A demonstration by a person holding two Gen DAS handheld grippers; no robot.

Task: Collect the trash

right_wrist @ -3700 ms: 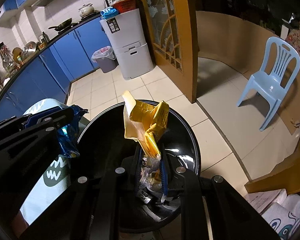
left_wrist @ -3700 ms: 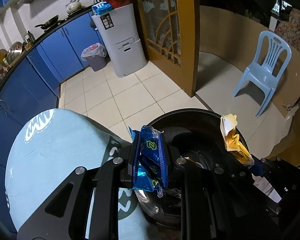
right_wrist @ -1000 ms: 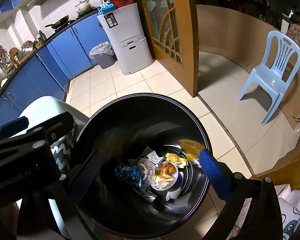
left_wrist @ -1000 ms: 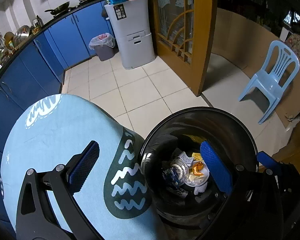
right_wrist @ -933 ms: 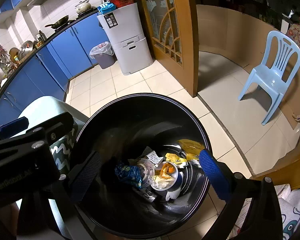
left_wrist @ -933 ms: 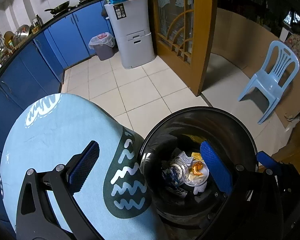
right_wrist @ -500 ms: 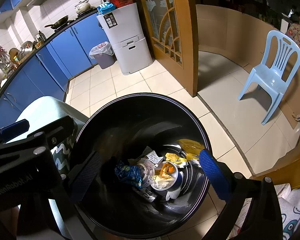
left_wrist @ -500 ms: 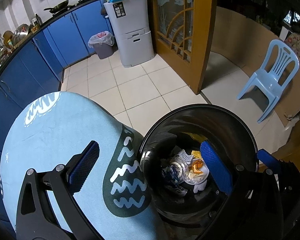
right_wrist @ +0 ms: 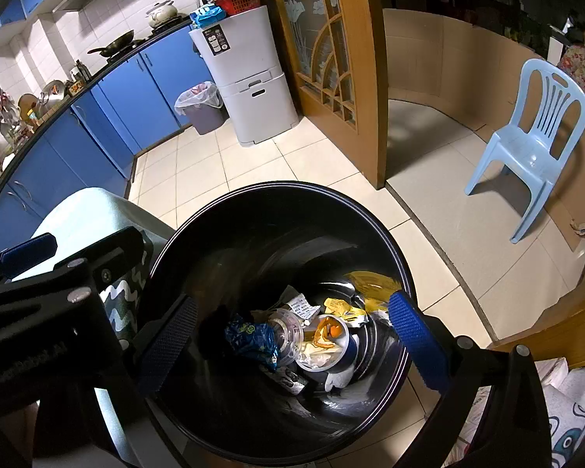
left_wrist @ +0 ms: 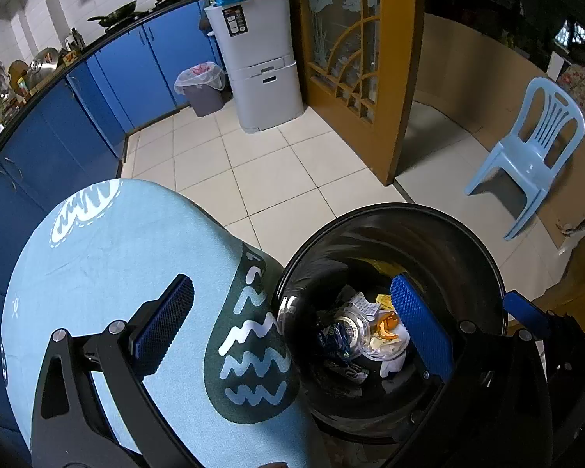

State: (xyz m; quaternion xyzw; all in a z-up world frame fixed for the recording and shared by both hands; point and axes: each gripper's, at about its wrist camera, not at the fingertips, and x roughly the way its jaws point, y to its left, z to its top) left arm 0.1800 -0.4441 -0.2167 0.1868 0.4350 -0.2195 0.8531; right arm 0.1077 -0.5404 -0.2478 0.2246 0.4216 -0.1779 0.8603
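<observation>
below, at the lower centre of both views, a round glossy black trash bin (right_wrist: pixel 378 234) is seen, its smooth wall ringed with reflections. crumpled at its bottom are a blue foil wrapper (right_wrist: pixel 249 335), a yellow wrapper (right_wrist: pixel 370 282) and a clear plastic cup (right_wrist: pixel 288 329). the left gripper (left_wrist: pixel 288 327) and right gripper (right_wrist: pixel 292 339) are both held spread wide, ribbed blue pads (right_wrist: pixel 417 343) empty. a light blue tablecloth (left_wrist: pixel 109 249) with wavy white marks fills the left view's lower left.
</observation>
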